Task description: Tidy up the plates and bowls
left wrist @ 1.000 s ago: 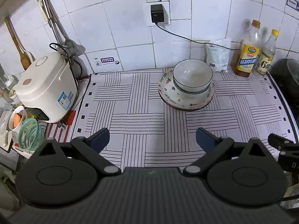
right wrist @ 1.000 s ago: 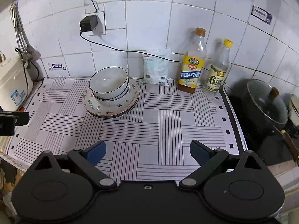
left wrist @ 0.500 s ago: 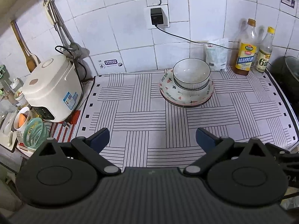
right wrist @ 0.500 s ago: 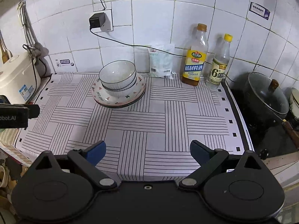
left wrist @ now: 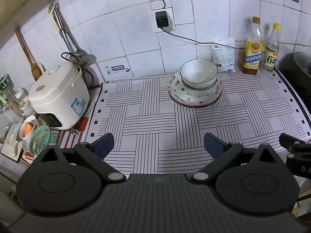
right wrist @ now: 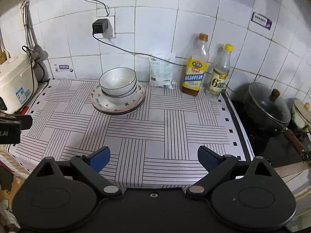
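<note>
Stacked white bowls (left wrist: 198, 76) (right wrist: 117, 83) sit nested on a stack of patterned plates (left wrist: 194, 99) (right wrist: 120, 104) at the back of a striped mat (left wrist: 155, 120) (right wrist: 155, 128). My left gripper (left wrist: 158, 145) hangs open near the mat's front edge, well short of the stack, with nothing between its blue fingers. My right gripper (right wrist: 153, 158) is also open and empty, at the front of the mat to the right of the stack. Each view catches the other gripper at its side edge.
A white rice cooker (left wrist: 58, 97) (right wrist: 15, 87) stands at the left. Two bottles (left wrist: 252, 48) (right wrist: 196, 68) and a white bag (right wrist: 161, 71) line the tiled back wall. A lidded black pan (right wrist: 266, 104) sits on the stove at the right. Cups and a green strainer (left wrist: 39, 139) crowd the left.
Both grippers have drawn back and up from the counter, so the bowls and plates look smaller and farther away. Neither gripper's fingers have changed their spread.
</note>
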A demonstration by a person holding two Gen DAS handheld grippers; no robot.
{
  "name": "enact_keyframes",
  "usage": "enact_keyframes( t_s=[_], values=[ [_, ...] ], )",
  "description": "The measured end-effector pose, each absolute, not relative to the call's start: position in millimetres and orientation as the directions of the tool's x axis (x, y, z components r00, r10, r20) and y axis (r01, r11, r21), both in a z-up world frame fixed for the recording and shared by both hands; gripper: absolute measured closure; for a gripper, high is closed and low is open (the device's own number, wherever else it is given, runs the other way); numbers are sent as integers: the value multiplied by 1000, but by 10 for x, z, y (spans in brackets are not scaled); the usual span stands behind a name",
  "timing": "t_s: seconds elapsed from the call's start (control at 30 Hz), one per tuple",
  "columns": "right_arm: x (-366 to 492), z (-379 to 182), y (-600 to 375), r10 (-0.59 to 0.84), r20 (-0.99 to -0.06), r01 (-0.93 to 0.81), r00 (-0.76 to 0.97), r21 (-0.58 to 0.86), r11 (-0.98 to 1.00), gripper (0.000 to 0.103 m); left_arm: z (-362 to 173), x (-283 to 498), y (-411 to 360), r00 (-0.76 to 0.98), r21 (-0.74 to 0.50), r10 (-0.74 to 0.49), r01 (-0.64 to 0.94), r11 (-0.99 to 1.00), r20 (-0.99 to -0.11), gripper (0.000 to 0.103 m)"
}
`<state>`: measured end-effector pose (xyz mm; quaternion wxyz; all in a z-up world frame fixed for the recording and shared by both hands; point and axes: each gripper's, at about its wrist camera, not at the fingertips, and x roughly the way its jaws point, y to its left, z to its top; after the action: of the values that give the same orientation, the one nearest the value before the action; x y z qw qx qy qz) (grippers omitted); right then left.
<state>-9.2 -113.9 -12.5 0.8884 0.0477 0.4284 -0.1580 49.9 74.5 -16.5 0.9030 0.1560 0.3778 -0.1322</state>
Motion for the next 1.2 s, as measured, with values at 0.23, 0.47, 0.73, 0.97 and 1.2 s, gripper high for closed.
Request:
enact_keyframes(
  t_s=[0.23, 0.47, 0.73, 0.97, 1.2],
  values=[
    [-142, -107, -1125, -234, -758, 331, 609, -25, 943, 5, -179, 453, 782, 682, 154, -135, 346, 926, -719, 3],
    [-202, -119, -1065, -248, -732, 339, 634, -25, 940, 5, -249, 430, 857, 691, 123, -153, 333, 935, -707, 3],
    [-247, -114, -1023, -257, -700, 343, 666, -18, 939, 5, -306, 421, 867, 684, 119, -168, 351, 929, -710, 3],
    [-242, -124, -973, -266, -701, 348, 662, -27, 937, 4, -298, 440, 893, 676, 104, -185, 362, 926, -713, 3],
    [-212, -165, -976, -262, -710, 350, 653, -24, 936, 4, -307, 445, 903, 675, 90, -194, 361, 928, -712, 3]
  ],
)
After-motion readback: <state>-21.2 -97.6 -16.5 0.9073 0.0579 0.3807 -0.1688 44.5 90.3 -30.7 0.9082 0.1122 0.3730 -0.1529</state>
